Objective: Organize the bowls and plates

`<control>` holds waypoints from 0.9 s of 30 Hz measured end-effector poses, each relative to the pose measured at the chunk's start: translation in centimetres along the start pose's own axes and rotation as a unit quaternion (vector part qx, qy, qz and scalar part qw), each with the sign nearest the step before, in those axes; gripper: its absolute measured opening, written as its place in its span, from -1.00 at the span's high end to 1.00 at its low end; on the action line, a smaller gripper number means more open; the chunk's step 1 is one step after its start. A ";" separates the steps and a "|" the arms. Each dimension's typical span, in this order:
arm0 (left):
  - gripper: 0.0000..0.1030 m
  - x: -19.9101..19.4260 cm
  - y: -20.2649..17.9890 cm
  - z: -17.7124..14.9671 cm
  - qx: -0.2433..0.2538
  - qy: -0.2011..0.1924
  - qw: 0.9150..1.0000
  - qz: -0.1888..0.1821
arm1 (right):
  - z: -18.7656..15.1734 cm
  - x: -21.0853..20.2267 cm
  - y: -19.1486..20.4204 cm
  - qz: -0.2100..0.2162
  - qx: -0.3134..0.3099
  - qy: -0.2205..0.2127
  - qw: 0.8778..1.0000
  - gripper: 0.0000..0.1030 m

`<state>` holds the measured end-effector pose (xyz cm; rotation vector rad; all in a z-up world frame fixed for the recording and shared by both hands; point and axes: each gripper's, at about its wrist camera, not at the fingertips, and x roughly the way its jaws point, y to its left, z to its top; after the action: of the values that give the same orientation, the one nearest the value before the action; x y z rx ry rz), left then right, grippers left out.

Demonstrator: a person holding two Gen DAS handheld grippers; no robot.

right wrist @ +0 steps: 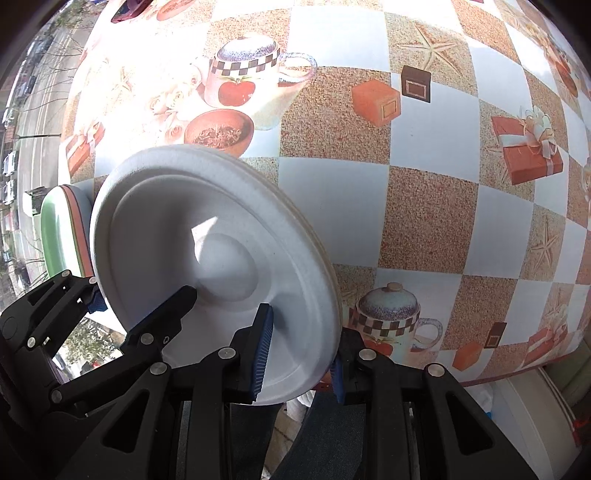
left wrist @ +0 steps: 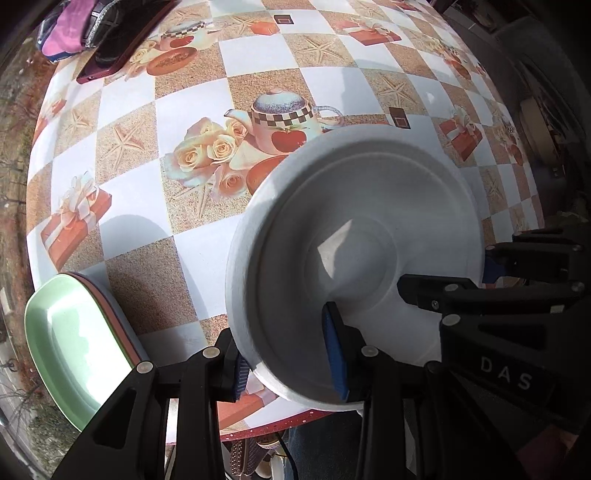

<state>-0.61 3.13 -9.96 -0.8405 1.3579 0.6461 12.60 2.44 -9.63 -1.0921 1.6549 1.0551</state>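
A white foam plate (left wrist: 351,236) is held tilted above the table's front edge, gripped on opposite rims by both grippers. My left gripper (left wrist: 291,365) is shut on its near-left rim. My right gripper (right wrist: 301,354) is shut on its right rim; the plate also shows in the right wrist view (right wrist: 207,236), where its edge looks like a stack of more than one plate. The right gripper shows in the left view (left wrist: 491,266), and the left gripper in the right view (right wrist: 96,295). A stack of green and pink plates (left wrist: 70,332) lies at the table's front left, also in the right view (right wrist: 59,229).
The table (left wrist: 192,240) has a checkered cloth printed with teapots, roses and gift boxes. A dark red phone (left wrist: 122,48) and folded cloth (left wrist: 70,26) lie at the far left. The table's front edge (left wrist: 280,424) is just below the plate.
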 end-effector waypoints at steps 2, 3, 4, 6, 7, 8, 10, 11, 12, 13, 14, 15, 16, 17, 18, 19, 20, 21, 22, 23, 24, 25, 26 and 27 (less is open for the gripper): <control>0.26 -0.7 0.6 0.4 -0.009 -0.015 1.000 0.001 | 0.6 -1.1 0.5 -0.007 -0.009 -0.012 1.000 0.43; 0.26 -1.1 1.0 0.4 -0.014 -0.021 1.000 0.001 | 1.0 -1.8 0.8 -0.010 -0.015 -0.018 1.000 0.43; 0.26 -1.4 1.3 0.6 -0.019 -0.027 0.999 0.001 | 1.4 -2.2 1.1 -0.013 -0.021 -0.022 0.999 0.43; 0.26 -2.4 1.7 1.1 -0.029 -0.037 0.999 0.002 | 2.7 -3.1 1.9 -0.020 -0.033 -0.029 0.999 0.43; 0.26 -2.8 1.8 1.0 -0.035 -0.042 0.999 0.002 | 3.0 -3.4 2.3 -0.023 -0.039 -0.031 0.998 0.43; 0.26 -3.1 1.8 0.9 -0.040 -0.047 0.998 0.002 | 3.4 -3.8 2.8 -0.026 -0.045 -0.034 0.998 0.43; 0.27 -4.4 1.0 0.5 -0.051 -0.057 0.997 0.002 | 4.0 -4.3 4.5 -0.034 -0.058 -0.040 0.997 0.43; 0.27 -4.8 1.3 0.6 -0.056 -0.062 0.996 0.003 | 4.3 -4.6 4.9 -0.038 -0.065 -0.043 0.996 0.43; 0.27 -5.0 1.3 0.5 -0.061 -0.068 0.996 0.005 | 4.7 -4.7 5.5 -0.042 -0.072 -0.046 0.995 0.43; 0.27 -5.3 1.3 0.4 -0.067 -0.074 0.995 0.009 | 5.0 -4.9 6.1 -0.044 -0.078 -0.049 0.995 0.43; 0.26 -5.9 2.1 0.1 -0.073 -0.080 0.994 0.012 | 5.8 -5.4 6.9 -0.046 -0.084 -0.052 0.994 0.43; 0.26 -6.3 2.6 -0.3 -0.081 -0.085 0.993 0.014 | 6.2 -5.8 7.7 -0.047 -0.091 -0.055 0.993 0.43; 0.26 -6.6 3.2 -0.7 -0.090 -0.090 0.992 0.015 | 6.4 -6.0 8.2 -0.049 -0.097 -0.059 0.992 0.43; 0.26 -6.8 3.8 -1.1 -0.100 -0.094 0.990 0.014 | 6.3 -6.0 8.7 -0.052 -0.106 -0.062 0.991 0.43; 0.27 -6.9 4.3 -1.5 -0.111 -0.097 0.989 0.014 | 6.4 -6.4 9.3 -0.055 -0.114 -0.063 0.990 0.43; 0.27 -7.1 4.8 -1.8 -0.123 -0.101 0.987 0.016 | 6.5 -6.4 10.0 -0.058 -0.122 -0.062 0.989 0.43; 0.26 -7.2 5.3 -2.2 -0.133 -0.104 0.985 0.019 | 6.6 -6.2 10.5 -0.059 -0.130 -0.062 0.988 0.43; 0.26 -7.4 5.8 -2.5 -0.144 -0.107 0.984 0.022 | 6.9 -6.1 11.1 -0.060 -0.138 -0.060 0.987 0.43; 0.26 -7.9 6.6 -3.2 -0.155 -0.110 0.981 0.025 | 7.0 -5.8 11.7 -0.059 -0.145 -0.059 0.986 0.43; 0.26 -8.3 7.2 -3.7 -0.166 -0.113 0.979 0.029 | 7.2 -5.8 12.5 -0.058 -0.153 -0.059 0.985 0.43; 0.26 -8.5 7.7 -4.1 -0.176 -0.115 0.977 0.032 | 7.4 -5.7 13.2 -0.058 -0.161 -0.060 0.983 0.43; 0.26 -8.5 7.9 -4.3 -0.186 -0.117 0.975 0.037 | 7.7 -5.9 13.8 -0.057 -0.170 -0.060 0.982 0.43; 0.26 -8.7 8.4 -4.6 -0.196 -0.118 0.973 0.041 | 7.7 -5.9 14.4 -0.055 -0.179 -0.060 0.981 0.43; 0.26 -8.8 8.8 -5.0 -0.205 -0.119 0.971 0.045 | 7.1 -5.5 15.2 -0.053 -0.186 -0.060 0.979 0.43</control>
<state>-11.74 4.59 -2.52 -0.9951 1.0632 1.0868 0.97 14.22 -3.55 -1.3128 1.3188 1.3661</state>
